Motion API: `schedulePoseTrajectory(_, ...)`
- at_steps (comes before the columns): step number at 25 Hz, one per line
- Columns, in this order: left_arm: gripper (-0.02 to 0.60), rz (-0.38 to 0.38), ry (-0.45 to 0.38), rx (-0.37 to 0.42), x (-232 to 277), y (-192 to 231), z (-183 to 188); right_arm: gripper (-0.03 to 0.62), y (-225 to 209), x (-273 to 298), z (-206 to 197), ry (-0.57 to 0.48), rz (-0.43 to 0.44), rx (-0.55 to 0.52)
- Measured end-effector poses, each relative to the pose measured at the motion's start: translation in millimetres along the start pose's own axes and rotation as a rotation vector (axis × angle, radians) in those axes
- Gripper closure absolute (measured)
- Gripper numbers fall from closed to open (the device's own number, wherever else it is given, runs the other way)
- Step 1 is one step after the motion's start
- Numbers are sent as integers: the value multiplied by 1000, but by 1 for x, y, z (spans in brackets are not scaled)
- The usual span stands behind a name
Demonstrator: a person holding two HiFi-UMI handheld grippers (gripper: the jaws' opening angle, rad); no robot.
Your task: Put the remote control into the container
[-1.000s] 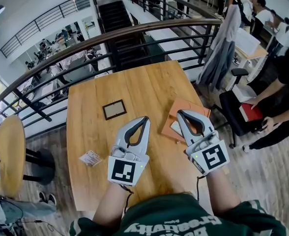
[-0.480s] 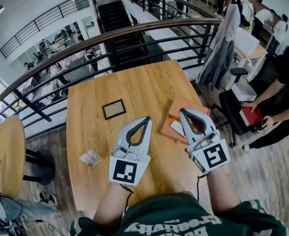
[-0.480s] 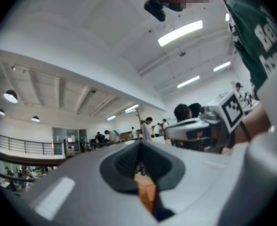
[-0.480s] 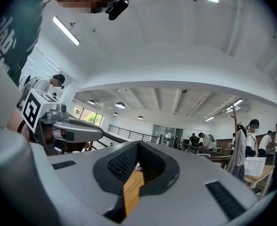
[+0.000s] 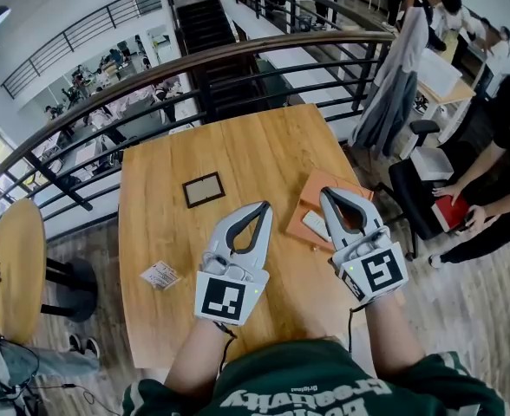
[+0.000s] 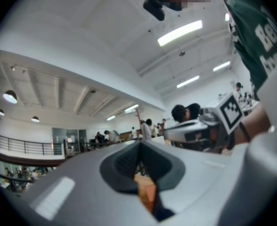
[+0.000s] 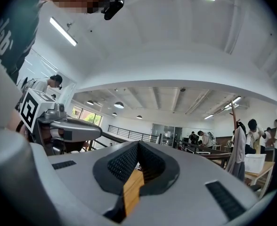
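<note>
A: How are the hands held?
B: Forearms reach forward over the tabletop point(image 5: 229, 154); left gripper point(image 5: 263, 204) and right gripper point(image 5: 326, 191) are level, jaws closed, empty.
A: The remote control point(image 5: 313, 224)?
B: Lying on the orange container point(image 5: 305, 204), beside the right gripper.

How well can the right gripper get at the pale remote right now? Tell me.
Probably yes: the remote lies uncovered on the orange board, right beside the right gripper, with nothing between them. Its jaws are shut, so they must open first.
</note>
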State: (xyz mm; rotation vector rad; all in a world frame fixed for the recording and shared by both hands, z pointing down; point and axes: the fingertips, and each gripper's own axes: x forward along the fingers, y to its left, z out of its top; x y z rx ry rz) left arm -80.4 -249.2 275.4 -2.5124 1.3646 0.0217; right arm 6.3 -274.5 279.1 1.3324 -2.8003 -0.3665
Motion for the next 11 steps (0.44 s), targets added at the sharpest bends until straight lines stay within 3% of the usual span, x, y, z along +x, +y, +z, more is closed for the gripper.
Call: schedulePoseTrajectory(11, 581, -2, -1, 11, -1, -1, 0, 577, 2, 0, -1, 0, 7, -15)
